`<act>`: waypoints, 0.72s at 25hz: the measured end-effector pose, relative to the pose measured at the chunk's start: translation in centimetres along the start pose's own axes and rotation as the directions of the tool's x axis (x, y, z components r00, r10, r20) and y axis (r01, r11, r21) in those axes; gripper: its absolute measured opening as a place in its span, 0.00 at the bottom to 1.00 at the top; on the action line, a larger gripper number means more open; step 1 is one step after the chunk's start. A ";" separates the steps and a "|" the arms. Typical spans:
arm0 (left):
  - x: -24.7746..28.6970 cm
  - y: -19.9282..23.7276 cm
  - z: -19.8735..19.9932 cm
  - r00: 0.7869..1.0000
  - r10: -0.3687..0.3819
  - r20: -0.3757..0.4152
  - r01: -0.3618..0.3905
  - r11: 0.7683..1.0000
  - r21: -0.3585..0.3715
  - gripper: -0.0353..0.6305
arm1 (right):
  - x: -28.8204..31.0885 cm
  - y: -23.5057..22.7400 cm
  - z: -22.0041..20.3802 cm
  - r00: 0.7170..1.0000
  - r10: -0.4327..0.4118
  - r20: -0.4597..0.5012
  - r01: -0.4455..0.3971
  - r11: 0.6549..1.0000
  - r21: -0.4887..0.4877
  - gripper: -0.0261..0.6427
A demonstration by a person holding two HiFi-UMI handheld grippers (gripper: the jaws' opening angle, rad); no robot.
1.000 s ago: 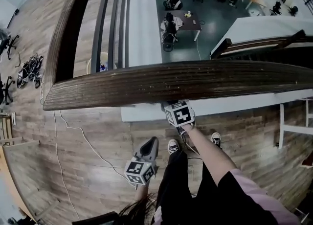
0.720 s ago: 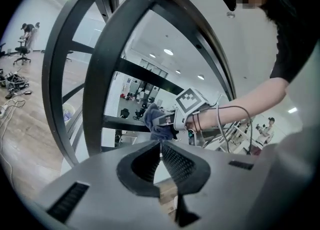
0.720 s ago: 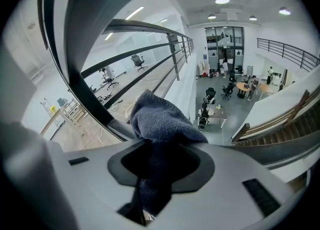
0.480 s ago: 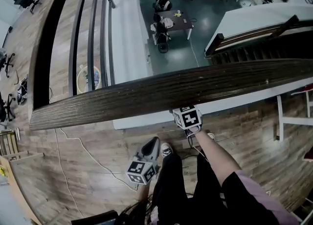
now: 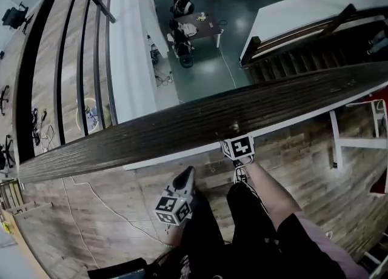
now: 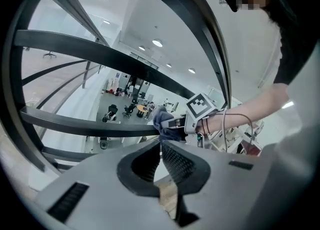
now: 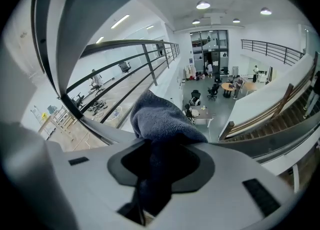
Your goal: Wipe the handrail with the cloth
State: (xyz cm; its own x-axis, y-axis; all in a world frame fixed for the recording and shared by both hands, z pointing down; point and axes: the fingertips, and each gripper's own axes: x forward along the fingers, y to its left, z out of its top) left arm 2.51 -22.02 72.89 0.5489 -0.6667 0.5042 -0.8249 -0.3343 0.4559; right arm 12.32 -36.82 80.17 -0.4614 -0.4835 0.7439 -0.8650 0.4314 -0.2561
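Blue-grey cloth (image 7: pixel 159 119) was clamped in the jaws of the right gripper (image 7: pixel 162 146), at the near edge of the dark wooden handrail (image 5: pixel 200 123). The left gripper (image 6: pixel 161 146), jaws pressed together on nothing, hung lower, apart from the rail.

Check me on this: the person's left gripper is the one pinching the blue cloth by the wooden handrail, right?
No, the right gripper is the one pinching the blue cloth by the wooden handrail; the right gripper view shows it between the fingers.
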 end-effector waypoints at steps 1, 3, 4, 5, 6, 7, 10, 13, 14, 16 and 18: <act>1.4 -1.1 0.1 1.000 -0.003 0.001 0.003 1.000 0.003 0.06 | -0.6 -2.1 -0.3 1.000 -0.010 0.000 0.010 1.000 0.006 0.20; 3.9 -3.3 0.2 1.000 -0.012 0.002 0.012 1.000 0.009 0.06 | -1.7 -6.8 -2.0 0.999 -0.043 -0.017 0.043 0.999 0.021 0.20; 5.0 -4.5 0.0 1.000 -0.017 0.003 0.017 1.000 0.011 0.06 | -2.4 -9.0 -2.8 0.998 -0.061 -0.022 0.062 0.998 0.023 0.20; 6.1 -5.7 -0.1 1.000 -0.022 0.003 0.022 1.000 0.013 0.06 | -3.1 -11.1 -3.1 0.997 -0.076 -0.018 0.076 0.997 0.022 0.20; 7.1 -6.8 -0.3 1.000 -0.026 0.004 0.026 1.000 0.015 0.06 | -4.0 -12.9 -3.0 0.996 -0.087 -0.008 0.087 0.996 0.019 0.20; 8.0 -7.8 -0.4 1.000 -0.028 0.004 0.028 0.999 0.018 0.06 | -4.8 -14.6 -2.8 0.995 -0.097 0.003 0.097 0.995 0.018 0.20; 10.4 -11.0 -0.9 0.999 -0.034 -0.006 0.035 0.999 0.021 0.06 | -7.4 -19.8 -2.9 0.992 -0.129 0.015 0.129 0.991 0.030 0.20; 12.4 -13.7 -1.6 0.999 -0.036 -0.022 0.036 0.999 0.018 0.06 | -9.5 -24.6 -2.9 0.989 -0.149 0.027 0.148 0.988 0.041 0.20; 12.9 -14.4 -1.7 0.999 -0.037 -0.026 0.038 0.999 0.017 0.06 | -10.0 -25.9 -2.9 0.988 -0.153 0.031 0.152 0.987 0.043 0.20; 13.7 -15.7 -1.9 0.999 -0.043 -0.033 0.043 0.999 0.015 0.06 | -11.1 -28.4 -2.9 0.985 -0.168 0.035 0.166 0.985 0.049 0.20; 14.3 -16.8 -1.9 0.998 -0.048 -0.036 0.048 0.999 0.020 0.06 | -12.2 -30.9 -3.0 0.981 -0.189 0.038 0.187 0.980 0.063 0.20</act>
State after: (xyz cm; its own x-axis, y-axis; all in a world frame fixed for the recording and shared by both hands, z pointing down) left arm 24.46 -24.63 73.84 0.5922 -0.6254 0.5082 -0.7998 -0.3792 0.4653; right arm 45.23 -41.95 80.85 -0.2965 -0.5850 0.7549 -0.9466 0.2847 -0.1512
